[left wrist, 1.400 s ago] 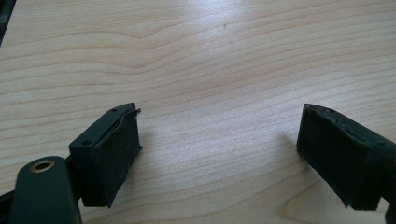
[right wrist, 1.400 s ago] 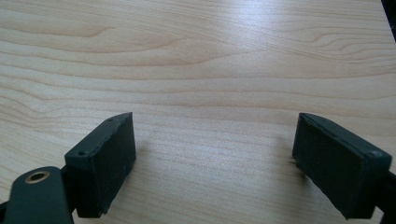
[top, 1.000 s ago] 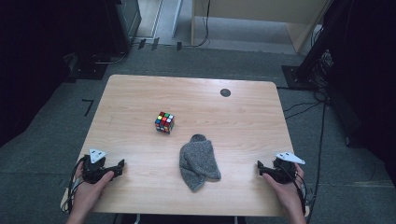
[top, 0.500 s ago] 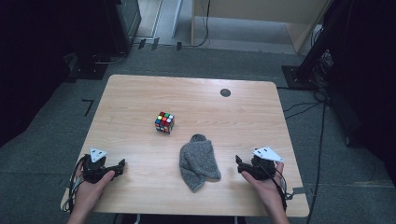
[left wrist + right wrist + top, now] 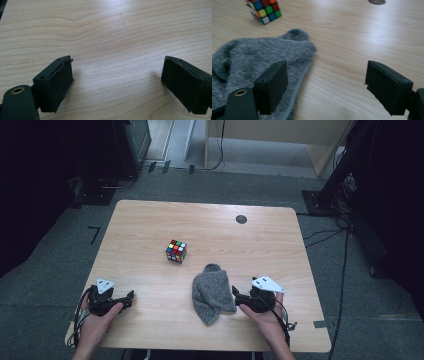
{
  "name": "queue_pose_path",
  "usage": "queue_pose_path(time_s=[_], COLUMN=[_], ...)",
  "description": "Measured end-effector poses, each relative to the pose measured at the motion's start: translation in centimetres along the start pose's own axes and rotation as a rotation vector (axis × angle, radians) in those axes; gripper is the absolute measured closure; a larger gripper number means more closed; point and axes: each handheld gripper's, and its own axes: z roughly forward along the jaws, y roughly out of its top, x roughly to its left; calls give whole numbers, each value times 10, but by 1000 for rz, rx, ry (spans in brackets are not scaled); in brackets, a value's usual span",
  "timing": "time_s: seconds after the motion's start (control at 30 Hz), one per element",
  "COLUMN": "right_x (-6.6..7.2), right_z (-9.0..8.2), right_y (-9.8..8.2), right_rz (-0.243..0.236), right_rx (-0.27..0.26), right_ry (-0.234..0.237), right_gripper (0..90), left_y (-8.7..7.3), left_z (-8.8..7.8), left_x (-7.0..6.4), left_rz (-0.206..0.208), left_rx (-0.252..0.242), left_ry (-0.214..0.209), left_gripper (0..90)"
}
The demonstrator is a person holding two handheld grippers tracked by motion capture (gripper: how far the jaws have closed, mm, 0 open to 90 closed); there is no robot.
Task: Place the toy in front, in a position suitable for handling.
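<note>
A light wooden table (image 5: 150,220) stands on grey carpet; from above, a grey sock (image 5: 212,292) lies crumpled near its front edge, with a colourful puzzle cube (image 5: 176,251) beyond it. The right gripper (image 5: 236,296) sits just beside the sock's right edge, while the left gripper (image 5: 131,298) rests well apart at the front left. The right gripper view shows its jaws wide apart, one over the sock's edge, pinching nothing; the left gripper view shows jaws spread over bare wood.

wooden table (image 5: 150,220), grey carpet floor (image 5: 60,270), dim room
</note>
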Motion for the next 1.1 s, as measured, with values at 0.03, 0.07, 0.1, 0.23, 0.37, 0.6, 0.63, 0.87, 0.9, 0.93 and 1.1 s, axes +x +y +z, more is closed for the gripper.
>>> queue_pose_path(time_s=[0.03,0.07,0.1,0.23,0.37,0.6,0.63,0.87,0.9,0.93,1.1], right_x=[9,14,14,38,56,81,84,94,93,93,93], right_z=[4,6,6,15,23,38,41,49,49,49,51], right_y=[1,1,1,0,-1,-1,-2,-13,-14,-14,-19], right_rz=[-6,-9,-9,-36,-53,-71,-77,-136,-139,-143,-177], right_rx=[-2,-2,-2,6,14,57,65,111,113,113,127], right_ry=[22,36,36,104,153,218,223,194,187,181,149], right_gripper=[185,185,185,189,192,212,211,197,200,205,292], left_y=[0,0,0,1,1,2,2,1,1,1,2], left_z=[0,0,0,1,1,2,2,1,1,1,1], left_x=[0,0,0,0,0,-3,-3,-4,-4,-4,-4], left_rz=[0,2,6,14,13,-3,-6,-7,-5,-5,2], left_rx=[0,0,1,1,1,2,3,2,3,3,13], left_ry=[0,-2,-5,-12,-11,5,9,9,6,6,1], left_gripper=[104,104,104,104,104,103,102,97,97,96,96])
